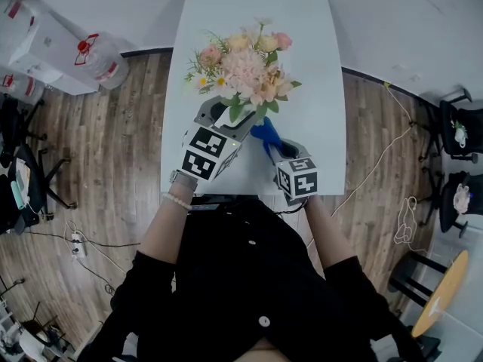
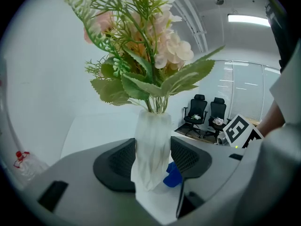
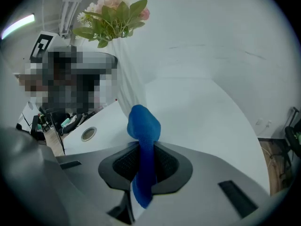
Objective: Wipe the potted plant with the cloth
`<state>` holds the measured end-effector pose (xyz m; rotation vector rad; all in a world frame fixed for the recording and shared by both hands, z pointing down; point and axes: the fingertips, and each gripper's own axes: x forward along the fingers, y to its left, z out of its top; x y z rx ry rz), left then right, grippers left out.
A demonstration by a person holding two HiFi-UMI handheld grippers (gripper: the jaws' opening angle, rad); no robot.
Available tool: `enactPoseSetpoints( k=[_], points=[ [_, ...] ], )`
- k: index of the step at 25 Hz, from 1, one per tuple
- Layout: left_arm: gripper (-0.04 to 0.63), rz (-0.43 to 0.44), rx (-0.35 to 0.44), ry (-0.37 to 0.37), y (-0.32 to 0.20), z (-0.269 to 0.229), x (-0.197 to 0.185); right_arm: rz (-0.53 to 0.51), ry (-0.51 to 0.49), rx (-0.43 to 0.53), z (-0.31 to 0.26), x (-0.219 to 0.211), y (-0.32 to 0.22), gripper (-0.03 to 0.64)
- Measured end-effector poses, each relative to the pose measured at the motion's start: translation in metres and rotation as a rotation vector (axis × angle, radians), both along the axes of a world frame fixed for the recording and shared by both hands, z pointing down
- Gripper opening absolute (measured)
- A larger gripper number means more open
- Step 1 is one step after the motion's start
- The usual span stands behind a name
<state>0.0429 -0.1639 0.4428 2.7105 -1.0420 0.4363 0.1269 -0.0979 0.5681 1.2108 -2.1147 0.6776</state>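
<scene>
The potted plant is a bunch of pink and cream flowers with green leaves in a white ribbed vase, standing on a white table. My left gripper is shut on the vase, one pad on each side of it. Just right of the vase, my right gripper is shut on a blue cloth, whose bunched end sticks up past the jaws. In the head view the cloth lies under the flowers, between the left gripper and the right gripper. The flowers hide the vase there.
Large water bottles stand on the wooden floor at the left. Black office chairs and a yellow round table are at the right, with a white cable across the floor. A cable grommet is set into the tabletop.
</scene>
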Motion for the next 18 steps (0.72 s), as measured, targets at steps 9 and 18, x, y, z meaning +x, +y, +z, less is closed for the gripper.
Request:
enactPoseSetpoints(
  k=[9,18],
  points=[
    [0.244,0.041,0.006,-0.034,0.011,0.001,-0.003,0.067,-0.011,0.102,-0.037,0.016,-0.003,0.081],
    [0.228,0.024,0.018,-0.064,0.031,0.001,-0.026,0.128,-0.064,0.192,-0.080,0.016,-0.006,0.081]
  ],
)
